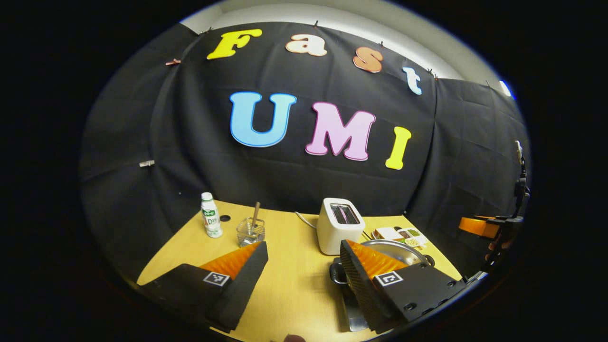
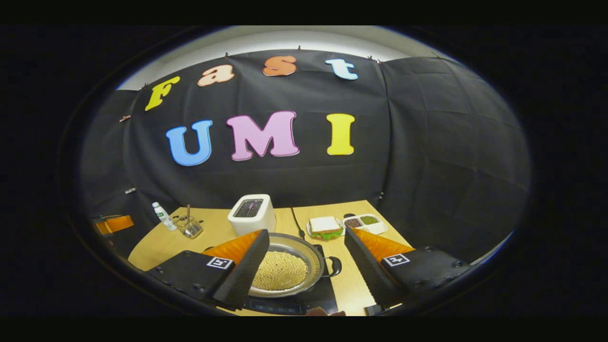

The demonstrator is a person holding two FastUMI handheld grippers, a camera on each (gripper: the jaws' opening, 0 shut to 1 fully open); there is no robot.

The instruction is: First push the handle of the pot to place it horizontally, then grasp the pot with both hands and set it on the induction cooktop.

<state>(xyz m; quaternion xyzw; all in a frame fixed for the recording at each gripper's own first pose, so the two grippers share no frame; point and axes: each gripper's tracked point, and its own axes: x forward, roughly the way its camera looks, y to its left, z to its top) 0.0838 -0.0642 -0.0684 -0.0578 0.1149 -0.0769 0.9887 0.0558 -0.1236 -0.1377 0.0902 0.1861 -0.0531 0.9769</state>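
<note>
We see the pot [image 2: 285, 268] sitting on the black cooktop [image 2: 327, 297], its bowl full of pale grains. In the right gripper view, our right gripper [image 2: 306, 259] hangs above it with its fingers spread wide and gripping nothing; the pot lies between them, nearer the left finger, one side handle [image 2: 335, 266] poking into the gap. In the left gripper view, our left gripper [image 1: 304, 266] is also open and empty, the pot [image 1: 394, 251] behind its right finger. A toaster [image 2: 251, 213] stands just behind the pot.
</note>
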